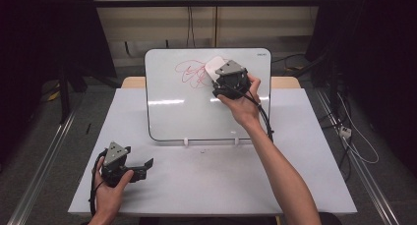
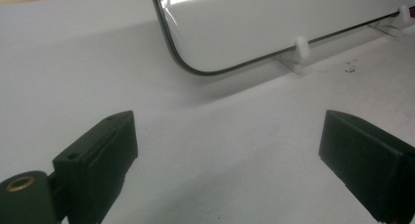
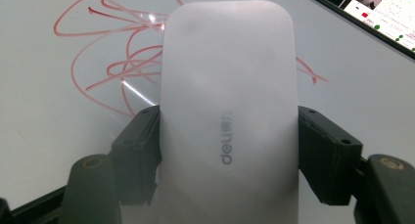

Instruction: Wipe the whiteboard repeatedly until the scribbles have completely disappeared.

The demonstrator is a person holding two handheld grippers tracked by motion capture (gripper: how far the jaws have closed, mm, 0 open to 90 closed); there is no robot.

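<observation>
A whiteboard [image 1: 182, 112] stands tilted on small white feet at the back of the table, with red scribbles [image 1: 193, 72] near its top. My right gripper [image 1: 220, 73] is shut on a white eraser [image 1: 215, 67] and holds it against the board, over the right part of the scribbles. In the right gripper view the eraser [image 3: 229, 111] is clamped between both jaws, with the red scribbles [image 3: 105, 62] to its left. My left gripper [image 1: 146, 167] is open near the table's front left, with nothing between its fingers [image 2: 103, 150]. The whiteboard's lower corner [image 2: 195, 67] lies ahead of it.
The white table [image 1: 216, 181] spreads wide in front of the board. A small dark mark [image 1: 202, 150] lies just before the board's feet [image 1: 186, 142]. Cables trail on the floor at the right [image 1: 354, 136]. Dark curtains flank both sides.
</observation>
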